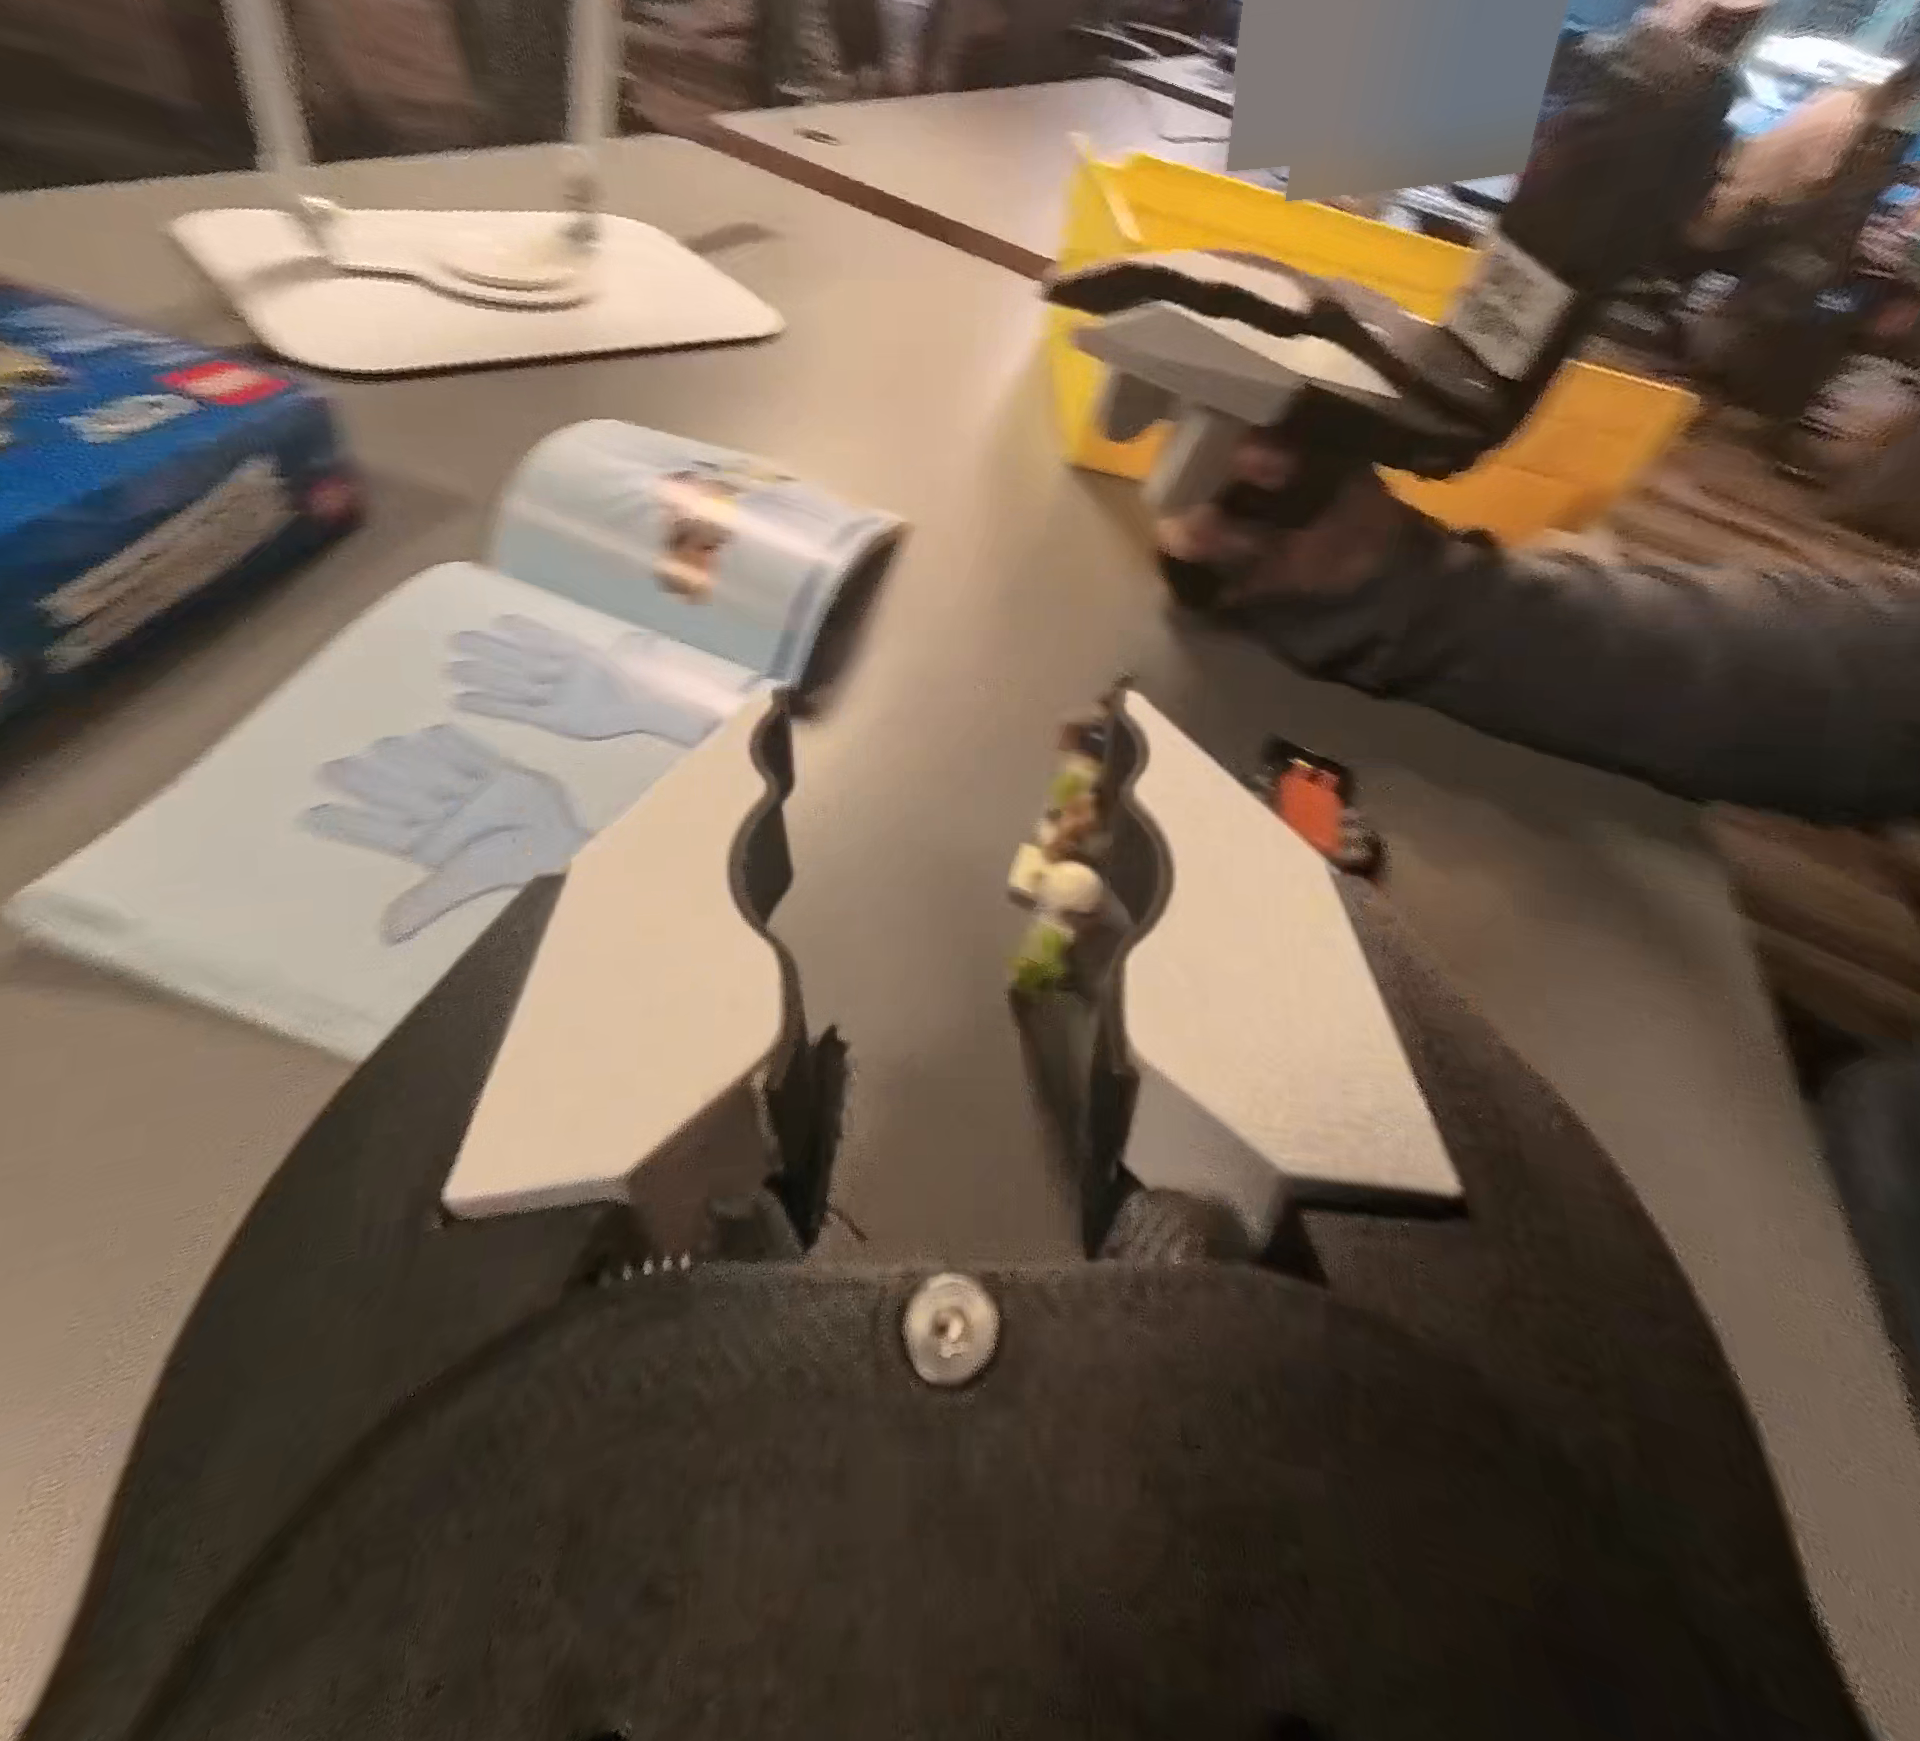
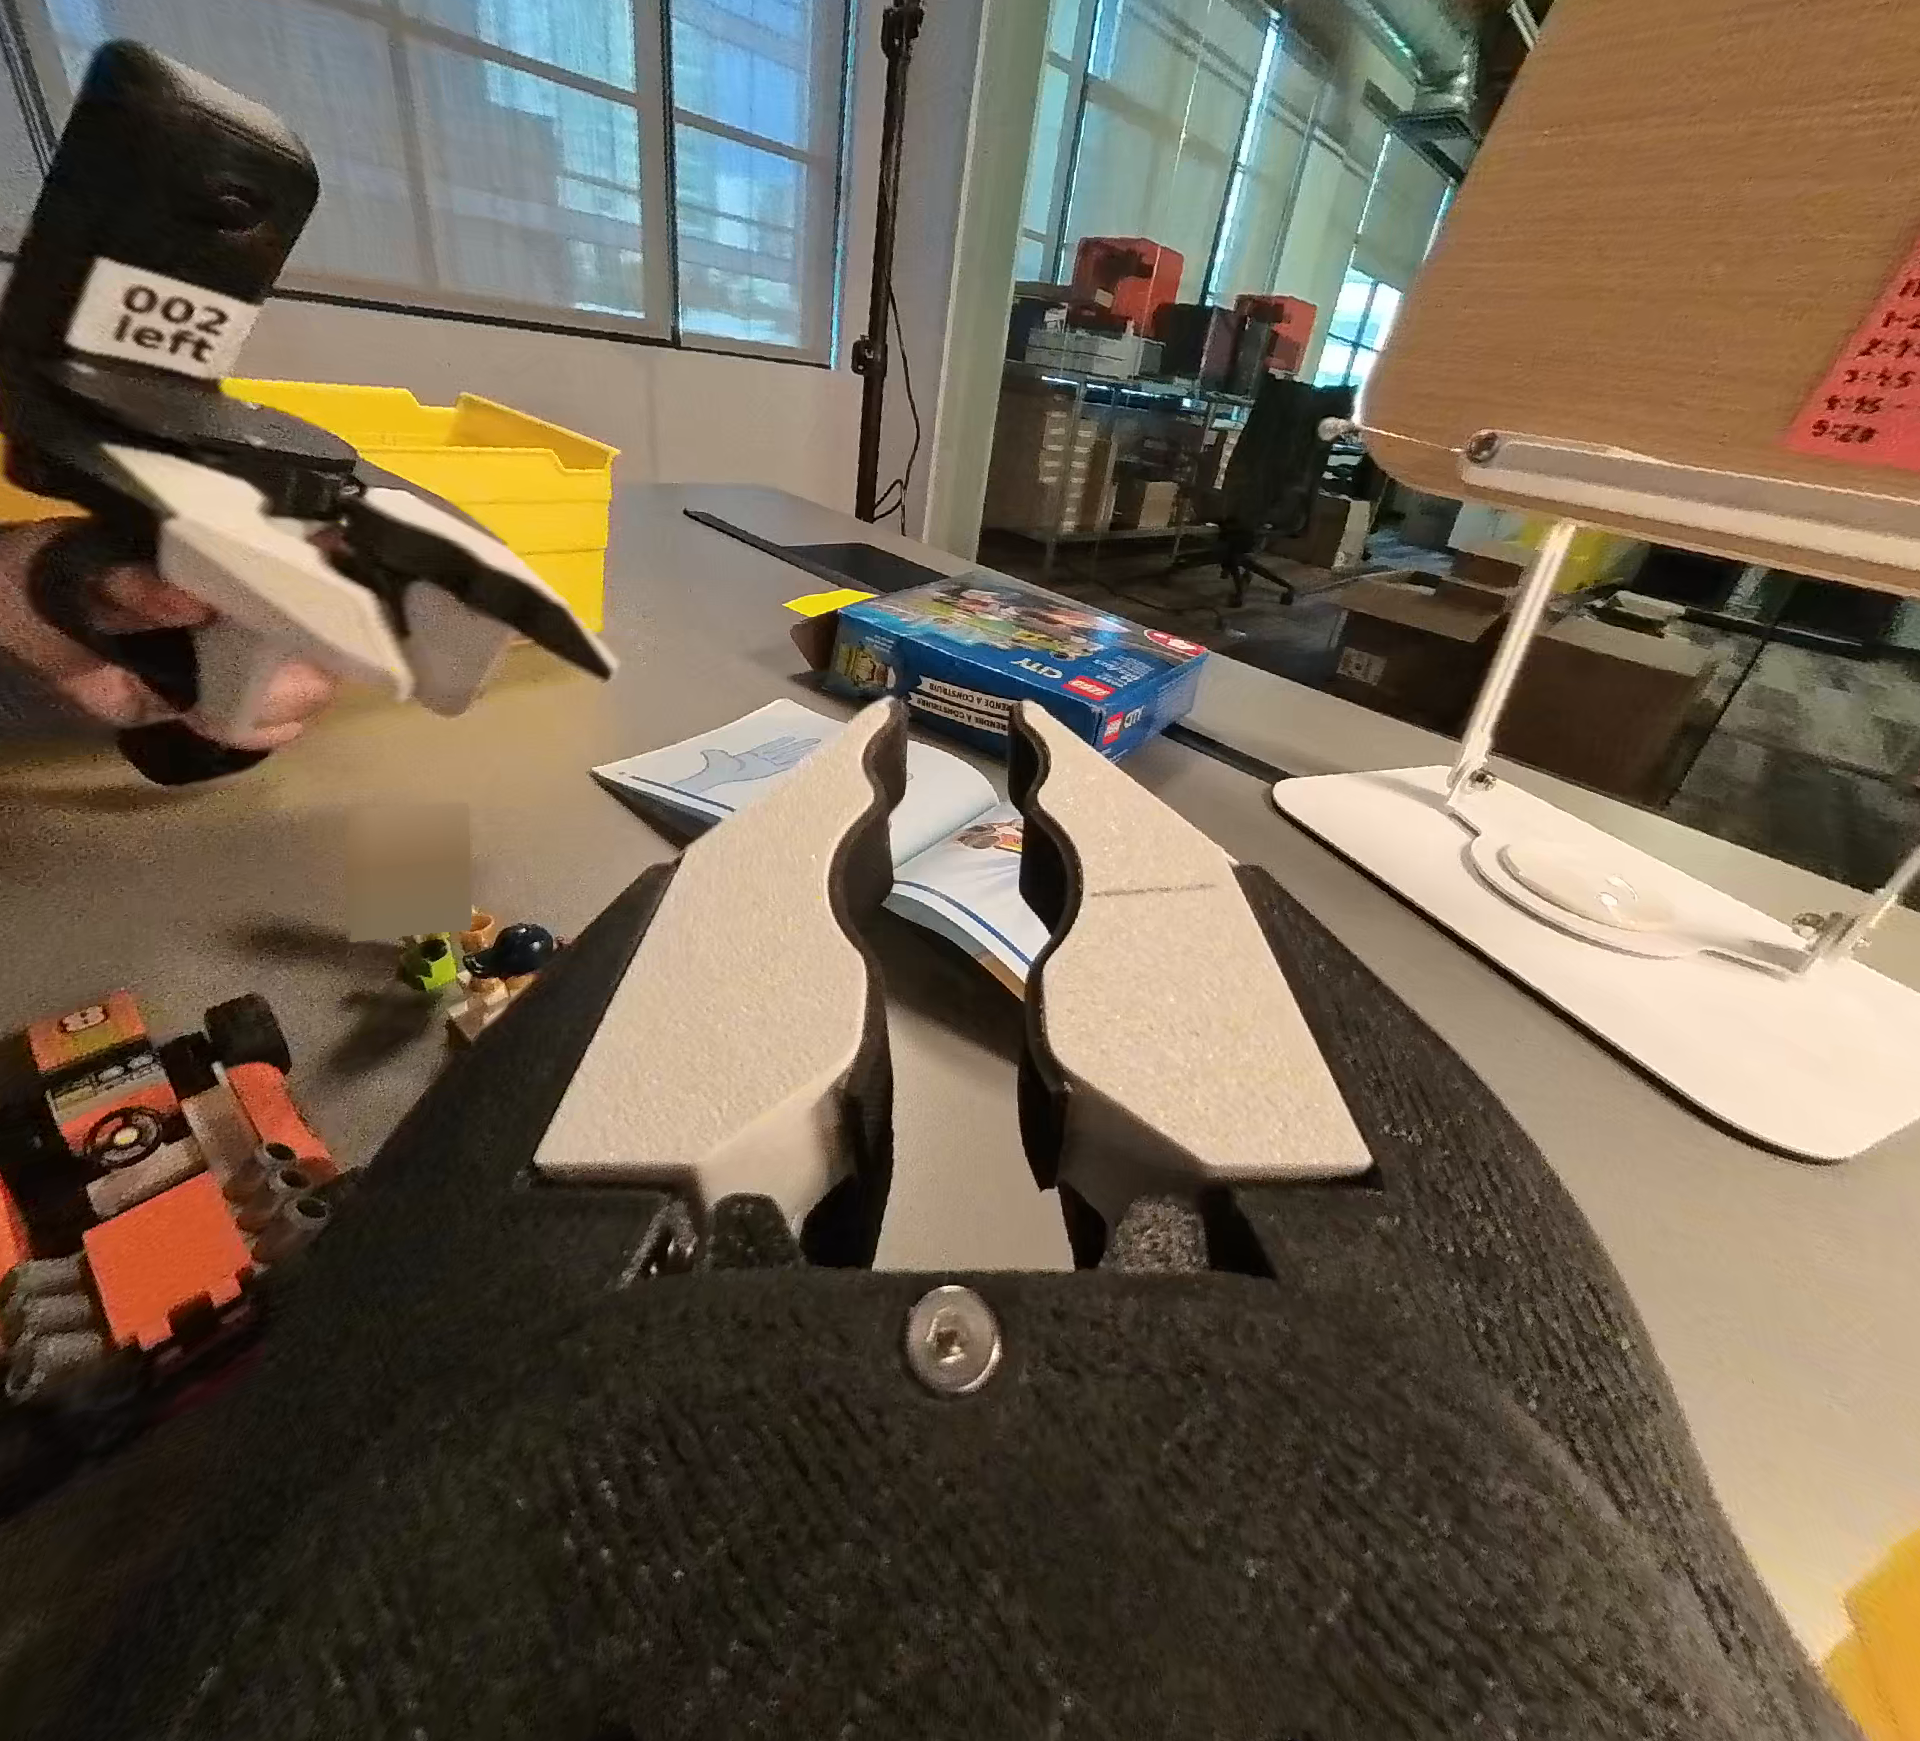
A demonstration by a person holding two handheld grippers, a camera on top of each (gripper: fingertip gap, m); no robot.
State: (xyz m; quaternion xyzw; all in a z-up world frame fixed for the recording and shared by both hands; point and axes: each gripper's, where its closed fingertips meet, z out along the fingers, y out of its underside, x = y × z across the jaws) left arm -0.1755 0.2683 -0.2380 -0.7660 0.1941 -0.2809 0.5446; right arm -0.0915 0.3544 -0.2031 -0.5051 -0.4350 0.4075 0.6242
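While the small brick pieces (image 1: 1049,870) lie on the grey table (image 1: 935,465) at one o'clock inside the left gripper (image 1: 951,702), whose jaws are spread with nothing gripped, they are judged light, hard and easily snapped apart, best pinched across flat sides. Their shape is lost to blur and partly hidden behind a finger (image 1: 1226,912). The right gripper (image 2: 956,715), narrowly parted on nothing, is held over the open booklet (image 2: 717,772) at twelve o'clock.

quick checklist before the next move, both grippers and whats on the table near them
1. Left gripper open, nothing between its fingers: ok.
2. Right gripper jaws apart, nothing between them: ok.
3. Small toy figure pieces lie loose on the table, beside the left gripper's right finger: ok.
4. Orange toy car upright on the table: ok.
5. Booklet lies open: ok.
6. Whether that finger touches the pieces: cannot tell, blurred.
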